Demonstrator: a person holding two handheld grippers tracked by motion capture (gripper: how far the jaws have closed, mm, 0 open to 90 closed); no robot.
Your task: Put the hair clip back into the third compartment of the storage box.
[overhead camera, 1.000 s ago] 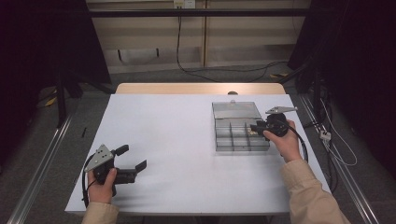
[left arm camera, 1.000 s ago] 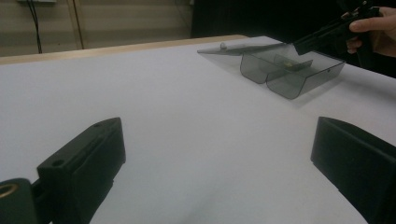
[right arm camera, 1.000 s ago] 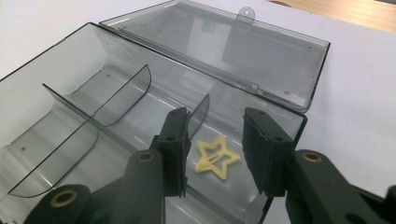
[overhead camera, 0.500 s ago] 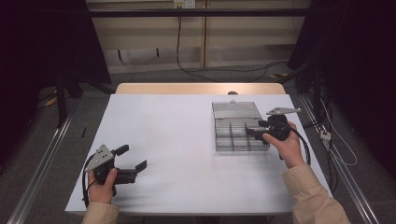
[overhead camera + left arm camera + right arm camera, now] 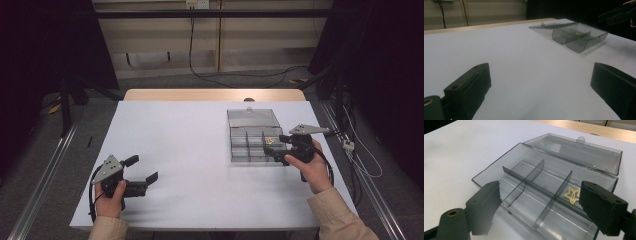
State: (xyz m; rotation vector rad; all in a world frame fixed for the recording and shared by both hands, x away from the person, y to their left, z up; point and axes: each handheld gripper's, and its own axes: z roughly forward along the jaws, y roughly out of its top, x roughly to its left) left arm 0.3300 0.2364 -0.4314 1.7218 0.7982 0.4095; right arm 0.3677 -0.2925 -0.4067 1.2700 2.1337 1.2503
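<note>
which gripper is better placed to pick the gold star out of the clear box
Right, probably. The right gripper hangs open over the divided box, and the gold star clip lies just ahead between its jaws. The left gripper sits open far across the table.

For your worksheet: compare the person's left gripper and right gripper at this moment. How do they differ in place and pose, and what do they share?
1. The left gripper sits near the table's front left corner, over bare surface; the right gripper reaches over the right edge of the open clear divider box.
2. The left gripper has nothing near its jaws; the right gripper's jaws frame a gold star clip in one compartment.

Shared: both are hand-held, open and hold nothing.
</note>
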